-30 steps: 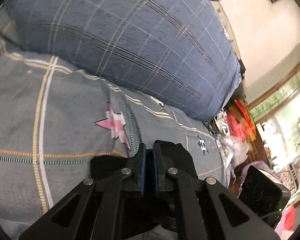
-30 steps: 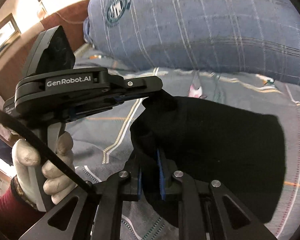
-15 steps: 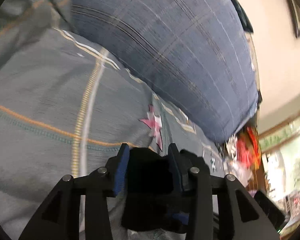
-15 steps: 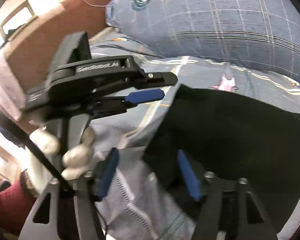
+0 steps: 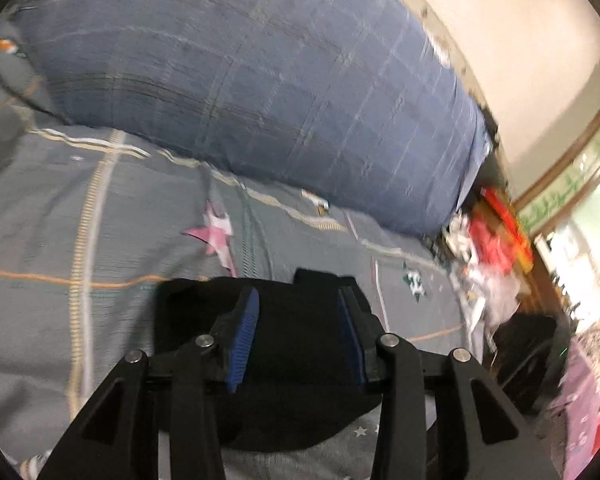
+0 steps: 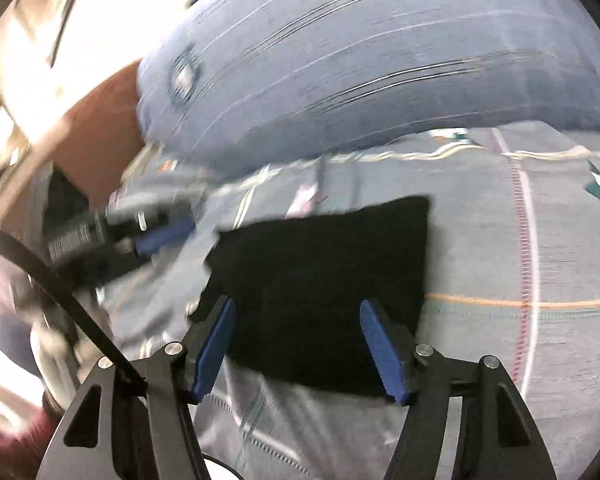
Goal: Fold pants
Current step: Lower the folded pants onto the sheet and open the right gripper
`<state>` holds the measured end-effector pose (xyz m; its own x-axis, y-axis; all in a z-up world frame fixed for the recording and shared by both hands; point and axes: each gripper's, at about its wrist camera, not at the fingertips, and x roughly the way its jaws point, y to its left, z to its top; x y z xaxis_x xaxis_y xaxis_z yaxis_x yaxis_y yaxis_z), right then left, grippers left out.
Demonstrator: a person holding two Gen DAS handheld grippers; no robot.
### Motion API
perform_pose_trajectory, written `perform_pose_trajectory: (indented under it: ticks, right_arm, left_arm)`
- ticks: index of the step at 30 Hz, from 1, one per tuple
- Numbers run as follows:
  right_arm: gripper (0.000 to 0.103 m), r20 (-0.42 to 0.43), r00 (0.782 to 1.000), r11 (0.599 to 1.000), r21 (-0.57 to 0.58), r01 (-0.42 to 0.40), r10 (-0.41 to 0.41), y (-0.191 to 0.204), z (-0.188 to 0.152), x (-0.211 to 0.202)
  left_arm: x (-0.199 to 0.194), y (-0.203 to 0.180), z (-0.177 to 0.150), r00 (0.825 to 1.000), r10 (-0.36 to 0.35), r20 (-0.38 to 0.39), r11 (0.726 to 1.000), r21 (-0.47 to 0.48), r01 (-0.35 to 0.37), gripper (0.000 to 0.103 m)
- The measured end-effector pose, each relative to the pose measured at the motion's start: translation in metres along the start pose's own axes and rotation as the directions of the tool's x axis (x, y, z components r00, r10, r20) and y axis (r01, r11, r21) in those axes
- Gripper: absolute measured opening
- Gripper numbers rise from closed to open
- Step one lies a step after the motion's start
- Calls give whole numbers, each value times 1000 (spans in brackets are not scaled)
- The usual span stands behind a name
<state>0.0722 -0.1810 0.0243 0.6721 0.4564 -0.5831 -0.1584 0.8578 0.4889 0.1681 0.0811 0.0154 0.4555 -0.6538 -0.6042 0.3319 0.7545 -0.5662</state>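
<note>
One pair of black fabric pants [image 6: 320,288], folded into a compact, roughly rectangular bundle, lies flat on the grey bedspread [image 6: 500,240] patterned with orange, white and dotted lines. In the left wrist view the same black bundle [image 5: 296,344] sits directly ahead of the camera, with one pink star patch [image 5: 216,232] printed on the bedspread [image 5: 40,220] just beyond it.

Two claws are present, one per hand. The left claw [image 5: 298,336] is released: its two blue-padded fingers [image 5: 242,344] stand wide apart, one on either side of the bundle's near portion, with black cloth filling the gap between them; whether the pads touch the cloth cannot be told. The right claw [image 6: 306,354] is likewise released, its two blue pads [image 6: 382,350] spread broadly over the near edge of the pants and gripping nothing. In the right wrist view the left claw [image 6: 160,236] appears blurred at the left, beside the bundle's left edge, with one blue pad showing.

One large blue plaid pillow [image 5: 260,80] lies behind the pants, resting on the bedspread along the head of the bed; it fills the upper part of the right wrist view [image 6: 380,60], where one round emblem [image 6: 184,74] is visible on it. Beyond the pillow's end, one heap of red and white items [image 5: 492,248] lies at the bedside, too blurred to identify.
</note>
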Motion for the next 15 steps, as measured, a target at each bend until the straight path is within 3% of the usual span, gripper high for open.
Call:
perform_pose_trajectory:
  ticks: [4, 5, 6, 10, 15]
  right_arm:
    - [70, 19, 999, 996, 82, -40, 39, -13, 23, 7]
    - [70, 12, 998, 994, 99, -55, 54, -15, 29, 15]
    - [70, -1, 998, 991, 113, -69, 69, -15, 34, 25]
    - [70, -79, 988, 977, 182, -114, 130, -24, 47, 72]
    - [68, -86, 995, 970, 241, -30, 52, -45, 63, 119]
  left_arm:
    - [40, 20, 0, 983, 167, -79, 986, -6, -168, 36]
    - [46, 30, -3, 980, 173, -95, 984, -35, -177, 30]
    - [47, 39, -5, 982, 164, -93, 983, -63, -170, 22]
    - [40, 56, -11, 995, 84, -52, 988, -122, -90, 21]
    - [43, 65, -16, 999, 45, -24, 991, -126, -48, 21]
